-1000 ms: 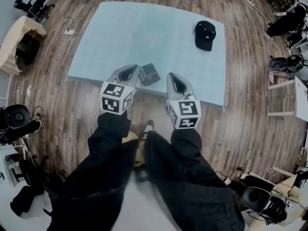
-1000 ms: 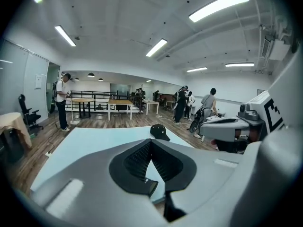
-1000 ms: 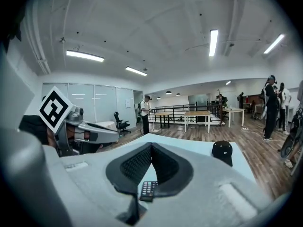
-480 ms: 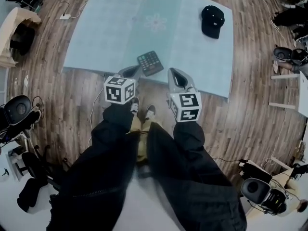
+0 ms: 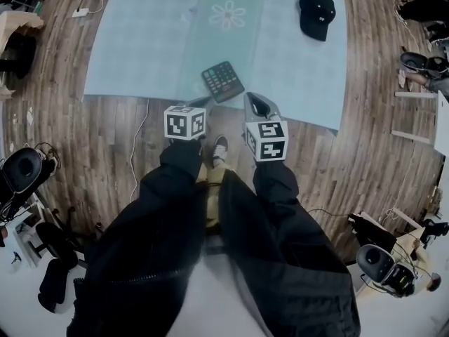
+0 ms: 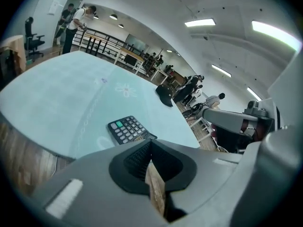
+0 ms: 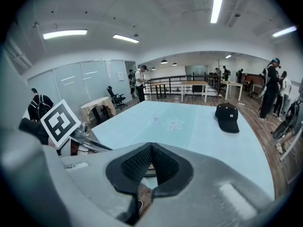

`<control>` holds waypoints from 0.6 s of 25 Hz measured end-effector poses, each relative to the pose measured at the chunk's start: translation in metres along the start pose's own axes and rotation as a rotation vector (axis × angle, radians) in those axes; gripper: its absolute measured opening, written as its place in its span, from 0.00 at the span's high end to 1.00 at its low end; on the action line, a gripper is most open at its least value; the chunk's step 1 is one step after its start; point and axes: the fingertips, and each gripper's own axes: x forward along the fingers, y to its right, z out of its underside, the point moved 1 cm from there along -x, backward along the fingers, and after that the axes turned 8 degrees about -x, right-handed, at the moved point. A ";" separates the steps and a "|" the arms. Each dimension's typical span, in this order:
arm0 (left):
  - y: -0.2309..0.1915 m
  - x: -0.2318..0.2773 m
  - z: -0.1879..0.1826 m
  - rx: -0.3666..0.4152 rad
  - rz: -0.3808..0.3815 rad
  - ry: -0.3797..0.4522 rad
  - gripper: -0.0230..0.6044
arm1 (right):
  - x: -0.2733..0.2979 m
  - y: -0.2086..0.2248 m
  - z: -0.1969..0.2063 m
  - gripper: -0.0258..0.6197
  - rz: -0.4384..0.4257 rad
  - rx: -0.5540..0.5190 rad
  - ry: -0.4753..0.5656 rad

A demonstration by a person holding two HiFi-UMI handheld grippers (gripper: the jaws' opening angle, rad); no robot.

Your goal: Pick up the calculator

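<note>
The dark calculator [image 5: 223, 81] with a green key lies flat near the front edge of the light blue mat [image 5: 154, 41] on the floor. My left gripper [image 5: 198, 104] hangs just short of it on the near left, jaws shut and empty. My right gripper [image 5: 255, 100] is at the calculator's near right, also shut with nothing in it. In the left gripper view the calculator [image 6: 129, 129] lies just beyond the closed jaw tips of my left gripper [image 6: 150, 144]. In the right gripper view, my right gripper [image 7: 151, 148] hides most of it.
A black cap [image 5: 317, 12] lies at the mat's far right corner. A white cable [image 5: 138, 139] runs over the wood floor left of my legs. Office chairs [image 5: 21, 170] and gear stand around the edges. The person's shoes [image 5: 219, 146] are just behind the mat's edge.
Both grippers have sunk toward the floor, and the left one has rolled so that its cube shows another face. The calculator and the cap have not moved on the mat.
</note>
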 end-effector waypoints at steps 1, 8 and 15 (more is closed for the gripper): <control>-0.004 0.004 0.005 -0.020 0.002 -0.014 0.97 | 0.005 0.000 0.006 0.96 0.000 0.011 -0.017; -0.029 0.034 0.029 -0.270 0.068 -0.056 0.97 | 0.024 -0.001 0.026 0.96 -0.011 0.039 -0.078; -0.044 0.055 0.050 -0.435 0.100 -0.105 0.97 | 0.041 0.001 0.034 0.96 -0.024 0.053 -0.114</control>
